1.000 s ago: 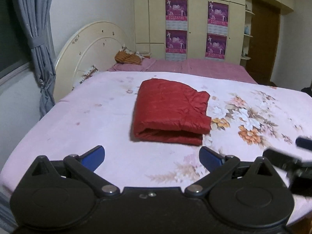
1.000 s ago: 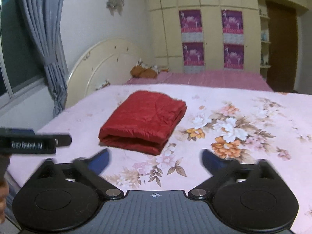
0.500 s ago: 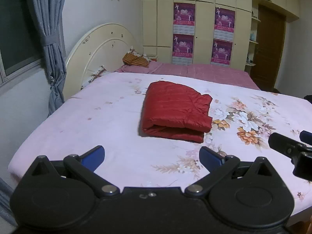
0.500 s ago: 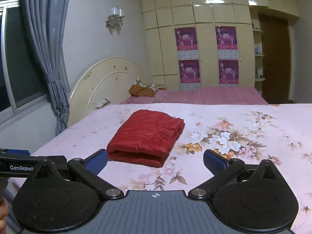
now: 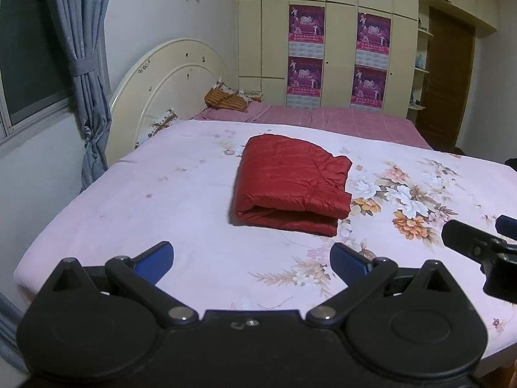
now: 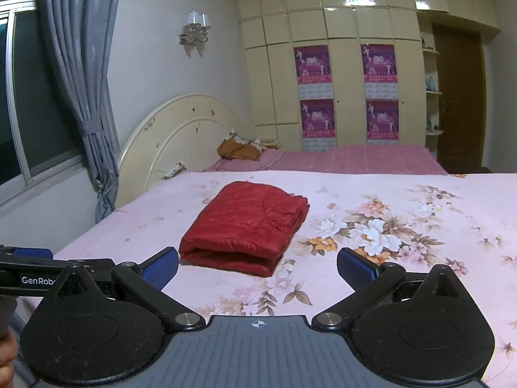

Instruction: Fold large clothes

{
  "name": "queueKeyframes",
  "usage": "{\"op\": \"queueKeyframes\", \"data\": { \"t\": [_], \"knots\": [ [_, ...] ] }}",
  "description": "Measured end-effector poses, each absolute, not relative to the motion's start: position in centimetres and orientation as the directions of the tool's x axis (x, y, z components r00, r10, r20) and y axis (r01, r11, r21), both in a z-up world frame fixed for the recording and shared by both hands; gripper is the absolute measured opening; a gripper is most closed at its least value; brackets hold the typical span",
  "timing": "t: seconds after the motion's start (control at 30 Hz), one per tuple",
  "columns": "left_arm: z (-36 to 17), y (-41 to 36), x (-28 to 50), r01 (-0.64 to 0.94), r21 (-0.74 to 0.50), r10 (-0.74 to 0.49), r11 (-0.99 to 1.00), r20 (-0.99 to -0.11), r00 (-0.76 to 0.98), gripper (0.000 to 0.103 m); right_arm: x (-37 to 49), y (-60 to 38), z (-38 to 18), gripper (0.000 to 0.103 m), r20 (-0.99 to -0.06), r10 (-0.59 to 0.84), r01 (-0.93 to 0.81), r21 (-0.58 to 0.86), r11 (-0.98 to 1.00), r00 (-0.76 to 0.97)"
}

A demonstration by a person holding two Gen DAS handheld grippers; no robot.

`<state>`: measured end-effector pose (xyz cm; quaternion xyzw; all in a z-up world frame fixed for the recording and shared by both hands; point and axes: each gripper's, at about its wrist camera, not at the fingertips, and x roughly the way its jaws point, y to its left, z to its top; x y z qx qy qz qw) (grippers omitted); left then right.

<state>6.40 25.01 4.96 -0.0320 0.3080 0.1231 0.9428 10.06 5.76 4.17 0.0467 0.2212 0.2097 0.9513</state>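
From the left wrist camera, the left gripper [image 5: 251,258] hangs above the near edge of the bed [image 5: 168,200], its jaws spread wide with nothing between them. The red garment [image 5: 290,182] lies folded into a thick rectangle on the pink floral bedspread, ahead of the jaws and a little toward the right blue fingertip [image 5: 347,260], well apart from both. Its folded edge faces the jaws, showing two stacked layers. Off to the right of the jaws, part of the right gripper [image 5: 478,245] juts in over the bedspread. Far beyond the jaws stand a cream headboard [image 5: 168,87], a grey curtain [image 5: 84,64] and a wardrobe [image 5: 339,38] with purple posters.

From the right wrist camera, the right gripper [image 6: 257,266] also has its jaws spread wide and empty, held over the bed's [image 6: 404,258] near edge. The red garment [image 6: 245,226] rests just ahead of the left blue fingertip [image 6: 161,266], not touching it, with the layered fold again turned toward the jaws. To the left of the jaws the left gripper [image 6: 26,273] shows as a black bar with white lettering. A wall lamp [image 6: 195,30] hangs high beyond the jaws.
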Motion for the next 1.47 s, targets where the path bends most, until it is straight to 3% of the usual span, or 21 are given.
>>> {"op": "queueKeyframes", "data": {
  "t": [0.93,1.47],
  "knots": [
    [4.3,25.8,8.0,-0.258,0.015,0.212,0.966,-0.615,0.759,0.103,11.8,6.9,3.2,0.103,-0.426,0.437,-0.394,0.190,0.899,0.792],
    [1.7,27.1,13.5,-0.208,-0.015,0.151,0.978,-0.635,0.757,0.103,15.7,6.1,0.9,0.103,-0.478,0.386,-0.335,0.192,0.922,0.789]
  ]
}}
